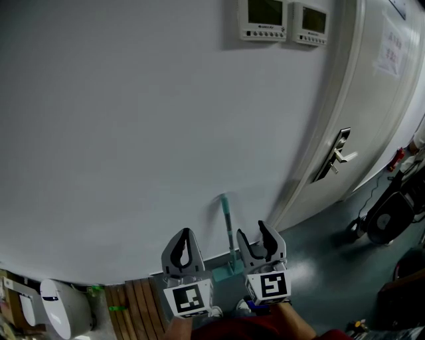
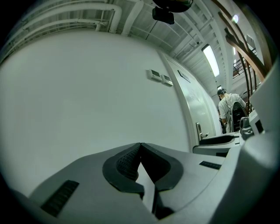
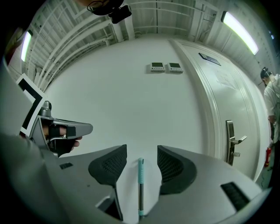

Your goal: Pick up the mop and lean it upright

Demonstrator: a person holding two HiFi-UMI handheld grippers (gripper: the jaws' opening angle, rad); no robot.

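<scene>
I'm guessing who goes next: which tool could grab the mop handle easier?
Probably the right tool: its jaws are apart, with the mop handle lined up ahead between them. The left tool is shut.

Industrial hall (steel roof [image 3: 166,17], wall control panels [image 1: 264,18])

Left gripper [image 1: 185,234] jaws together, empty; right gripper [image 1: 252,231] jaws apart, empty; held side by side.

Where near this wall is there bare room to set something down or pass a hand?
Free: the bare wall left of the mop, above the wooden slats, and the narrow strip between the mop and the door. The floor before the door looks open. Crowded: the lower-left corner by the white device, and the far right by the dark equipment.
</scene>
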